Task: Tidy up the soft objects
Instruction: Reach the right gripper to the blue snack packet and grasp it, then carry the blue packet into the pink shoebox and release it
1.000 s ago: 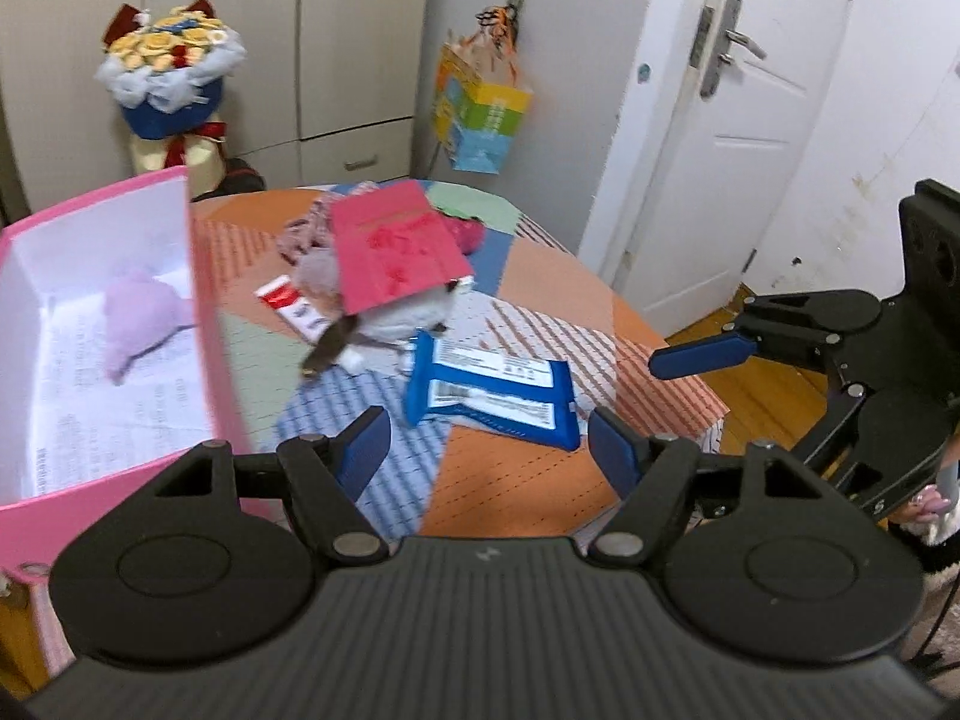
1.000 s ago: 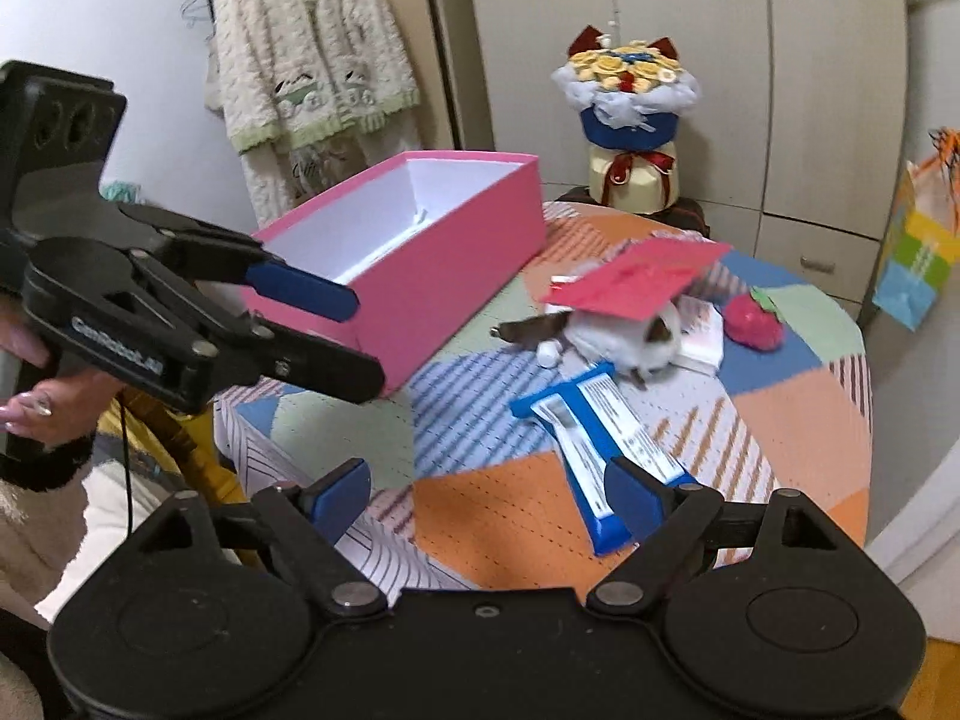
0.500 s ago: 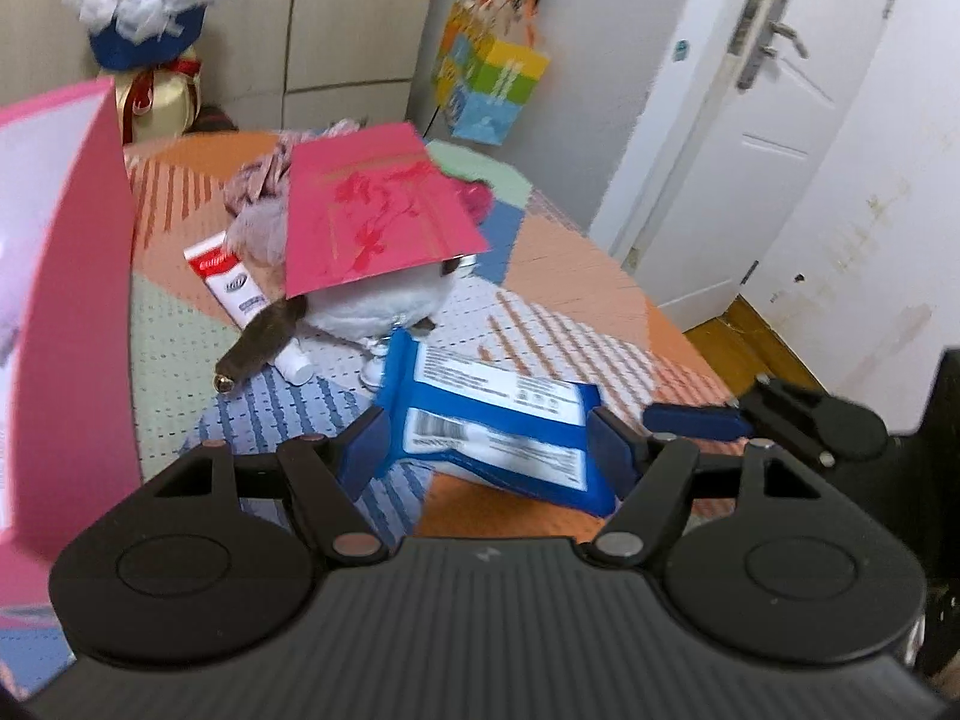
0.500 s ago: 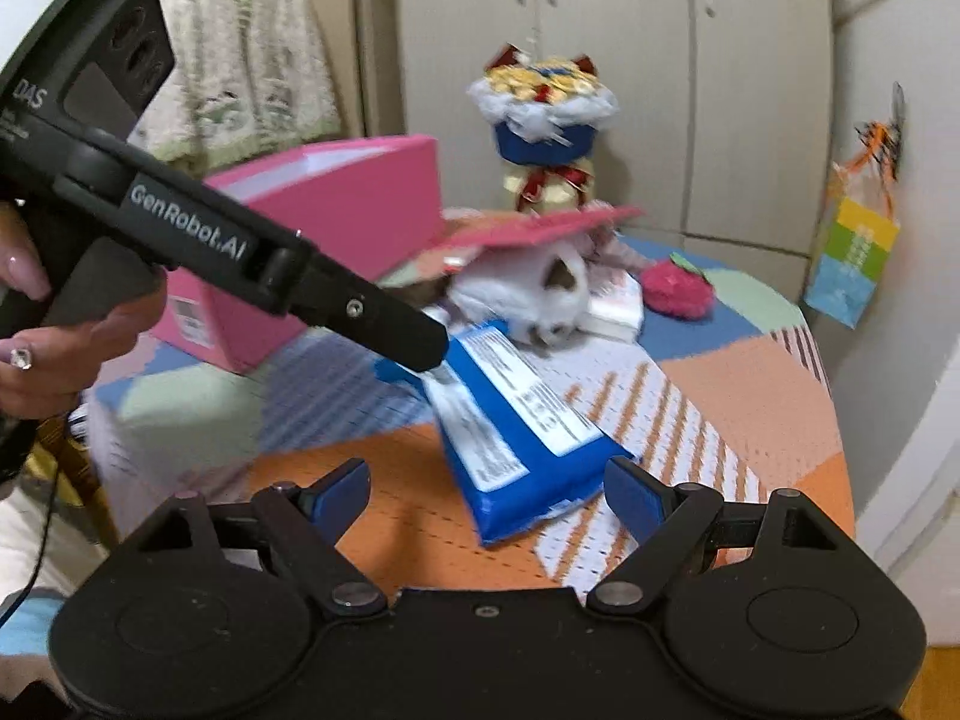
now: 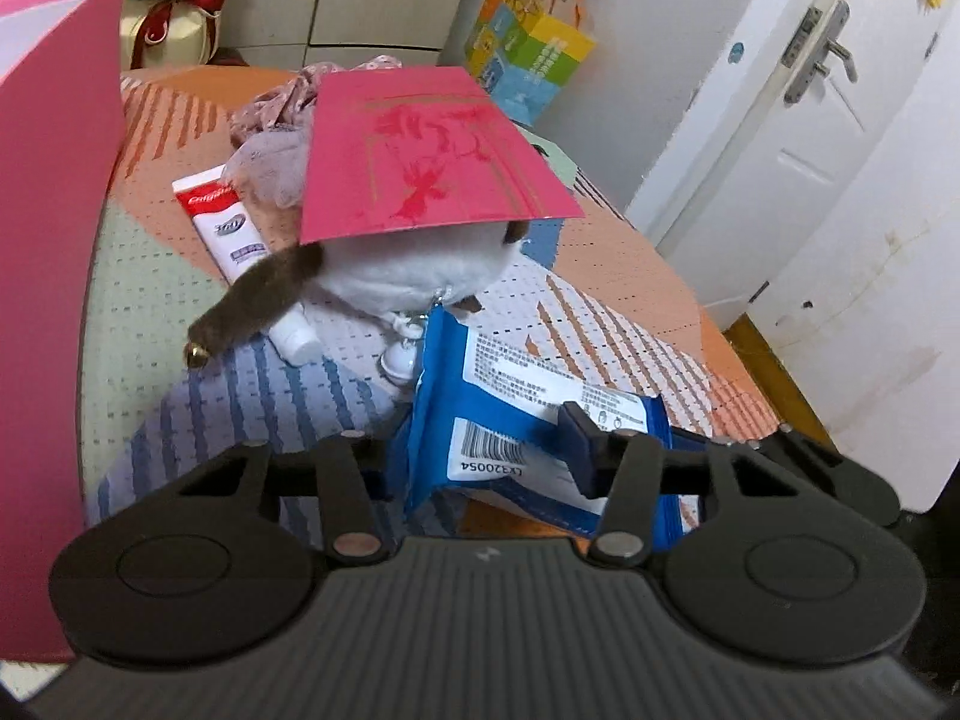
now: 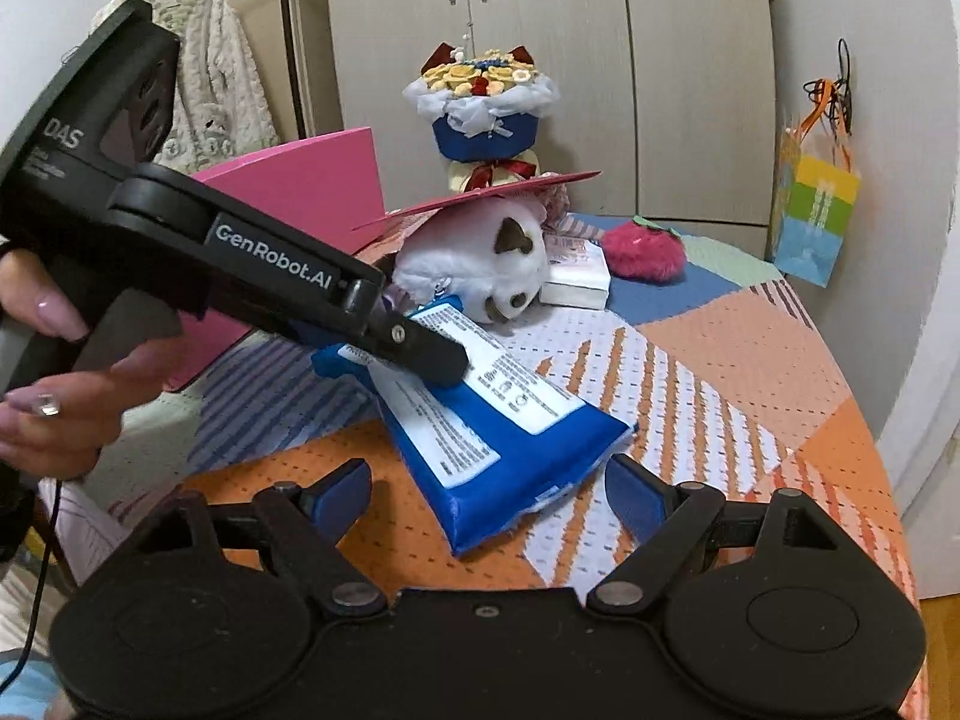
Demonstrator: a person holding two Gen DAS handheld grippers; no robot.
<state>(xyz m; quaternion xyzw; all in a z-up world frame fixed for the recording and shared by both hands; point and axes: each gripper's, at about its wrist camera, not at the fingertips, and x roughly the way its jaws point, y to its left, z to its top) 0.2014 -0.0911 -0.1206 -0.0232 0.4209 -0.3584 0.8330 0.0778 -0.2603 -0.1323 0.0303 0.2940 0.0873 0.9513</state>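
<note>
A blue wipes pack [image 5: 540,402] lies on the patchwork tablecloth [image 6: 690,372]. My left gripper [image 5: 480,450] has the pack between its closing jaws; the right fingertip [image 5: 573,423] presses its top and the pack's left side buckles upward. In the right wrist view one left finger [image 6: 420,354] lies across the pack [image 6: 498,432]. My right gripper [image 6: 486,495] stands open, with the pack's near corner between its pads but untouched. Behind the pack a white plush cat [image 5: 414,264] lies under a red card [image 5: 426,150].
A pink box [image 5: 54,240] stands at the left. A toothpaste tube [image 5: 234,234] and a grey-pink plush [image 5: 276,174] lie beside the cat. Farther back lie a fuzzy red ball [image 6: 645,249] and a white box [image 6: 576,276]. A bouquet [image 6: 480,108] stands behind the table.
My left gripper came down onto the blue pack and its jaws narrowed around it, lifting the pack's edge. My right gripper sank toward the pack's near end.
</note>
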